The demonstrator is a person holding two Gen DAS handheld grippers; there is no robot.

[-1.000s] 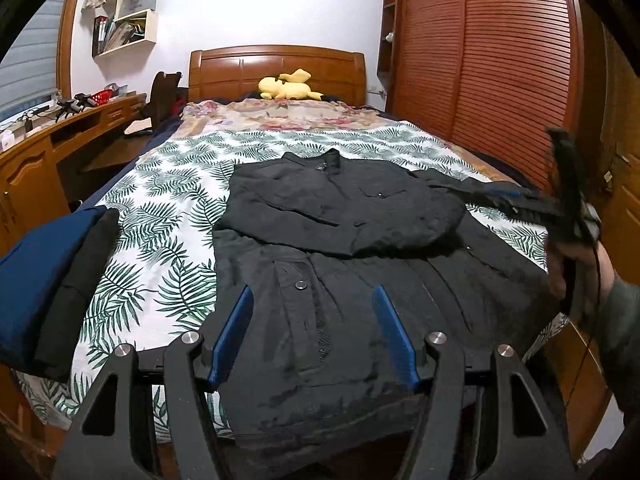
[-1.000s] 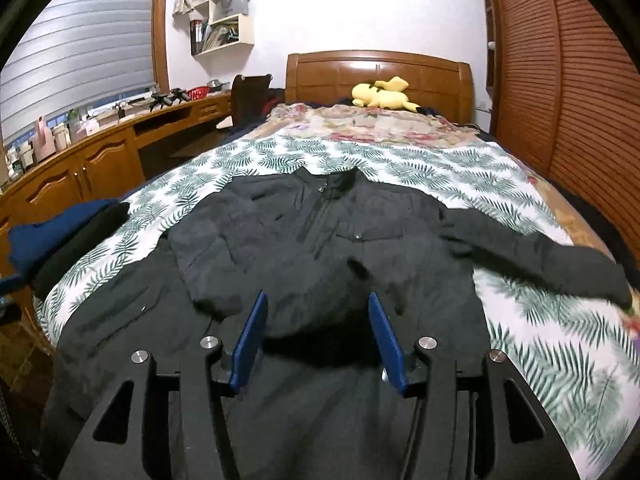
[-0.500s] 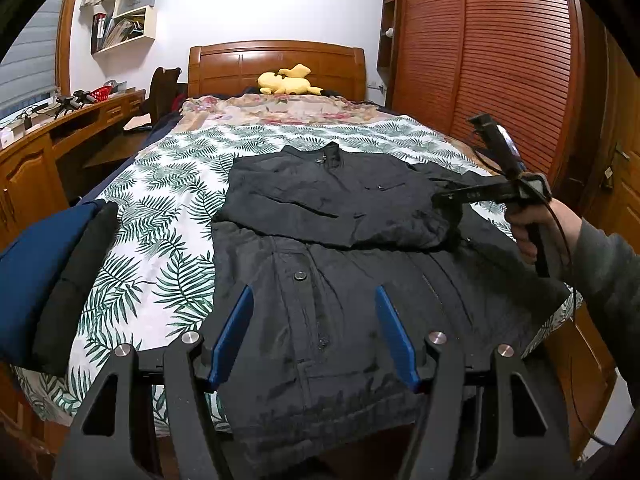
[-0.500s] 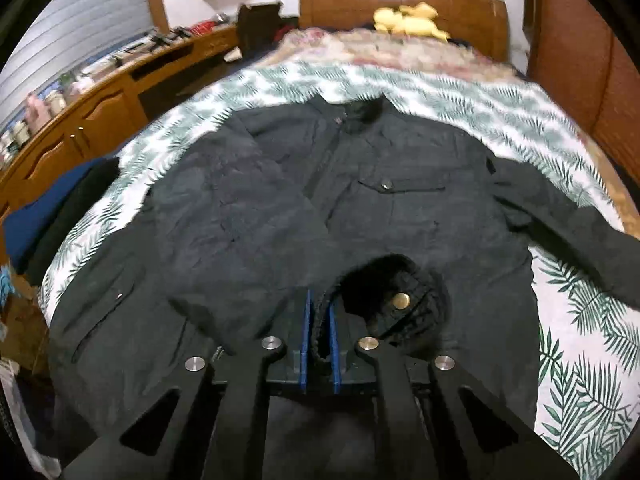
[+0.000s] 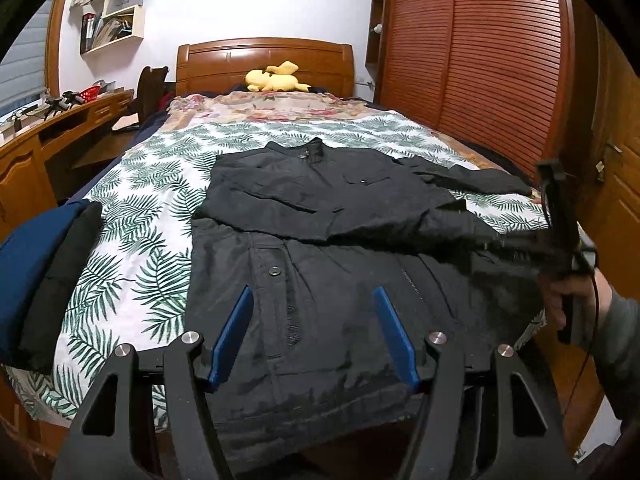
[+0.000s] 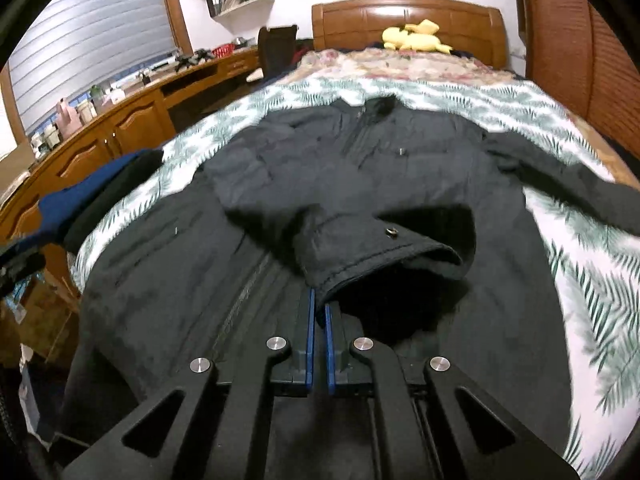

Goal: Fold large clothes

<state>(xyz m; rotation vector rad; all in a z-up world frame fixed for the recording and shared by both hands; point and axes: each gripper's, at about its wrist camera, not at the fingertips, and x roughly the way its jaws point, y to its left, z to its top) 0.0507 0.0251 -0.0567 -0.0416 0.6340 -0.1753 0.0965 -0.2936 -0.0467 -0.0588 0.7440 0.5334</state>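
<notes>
Left wrist view shows a big black jacket [image 5: 320, 248] lying flat on a bed [image 5: 132, 264] with a green leaf blanket. The jacket's collar points to the wooden headboard [image 5: 264, 60]. One sleeve [image 5: 304, 216] is folded across the chest. The other sleeve [image 5: 472, 178] lies out to the side near the bed's edge. The left gripper [image 5: 316, 332] hangs over the bottom part of the jacket. Its two blue fingers [image 5: 232, 336] are wide apart and hold nothing.

At the right side of this view, a hand [image 5: 576, 300] holds the right gripper, which looks dark and blurry there.

Right wrist view shows the right gripper [image 6: 319, 320] closed tight. Its blue fingers [image 6: 308, 336] pinch the cuff [image 6: 384, 256] of the folded sleeve, close to the left end of the cuff. A small metal snap [image 6: 391, 232] shines on the cuff. The cuff is lifted a bit above the jacket body.

A yellow stuffed toy [image 5: 276, 78] sits by the headboard. A blue and black pile of folded clothes [image 5: 36, 276] lies on the left edge of the bed. A long wooden bench [image 6: 132, 116] with little things on it runs along the wall under the window blinds [image 6: 92, 36]. A tall brown wardrobe [image 5: 480, 60] stands on the other side of the bed.
</notes>
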